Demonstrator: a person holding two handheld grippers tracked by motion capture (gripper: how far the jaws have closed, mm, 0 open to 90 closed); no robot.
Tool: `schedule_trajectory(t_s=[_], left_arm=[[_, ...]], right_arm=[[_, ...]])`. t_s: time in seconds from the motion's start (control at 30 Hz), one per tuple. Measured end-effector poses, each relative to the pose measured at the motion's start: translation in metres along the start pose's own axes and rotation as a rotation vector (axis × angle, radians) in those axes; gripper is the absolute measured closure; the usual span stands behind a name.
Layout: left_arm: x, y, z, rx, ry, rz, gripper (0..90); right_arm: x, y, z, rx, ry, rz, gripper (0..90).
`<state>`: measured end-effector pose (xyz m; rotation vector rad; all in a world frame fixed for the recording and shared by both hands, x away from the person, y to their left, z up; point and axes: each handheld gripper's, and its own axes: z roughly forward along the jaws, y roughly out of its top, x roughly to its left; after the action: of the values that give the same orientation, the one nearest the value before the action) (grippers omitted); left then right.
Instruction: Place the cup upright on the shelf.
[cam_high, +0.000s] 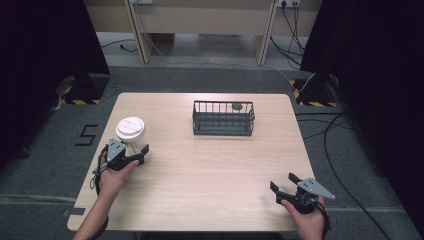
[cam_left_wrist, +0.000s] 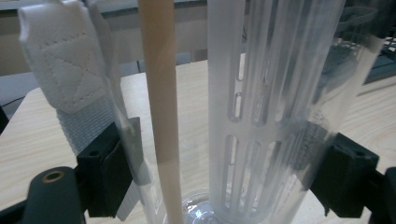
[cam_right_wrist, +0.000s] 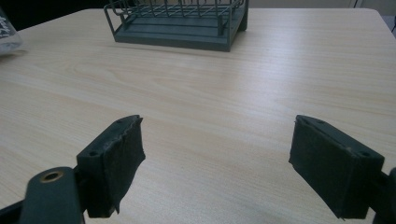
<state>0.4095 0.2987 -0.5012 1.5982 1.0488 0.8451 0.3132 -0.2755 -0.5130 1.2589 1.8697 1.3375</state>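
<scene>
Bottle (cam_high: 131, 133) between left tool (cam_high: 138, 153) jaws

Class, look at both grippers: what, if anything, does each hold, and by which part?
The left gripper grips the clear bottle low on its body, one jaw on each side. The right gripper is open over the table, holding nothing.

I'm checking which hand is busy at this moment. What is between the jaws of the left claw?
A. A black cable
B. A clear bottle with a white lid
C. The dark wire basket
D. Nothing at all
B: the left claw has its jaws on either side of the clear bottle with the white lid, while the right claw is open over bare table.
</scene>
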Motion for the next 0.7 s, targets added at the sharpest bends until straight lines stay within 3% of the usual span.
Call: schedule_trajectory(t_s=[0.7], left_arm=[[-0.015, 0.022, 0.007, -0.017, -0.034, 0.02, 17.8]], right_arm=[[0.0, 0.0, 0.0, 0.002, 0.0, -0.002, 18.1]])
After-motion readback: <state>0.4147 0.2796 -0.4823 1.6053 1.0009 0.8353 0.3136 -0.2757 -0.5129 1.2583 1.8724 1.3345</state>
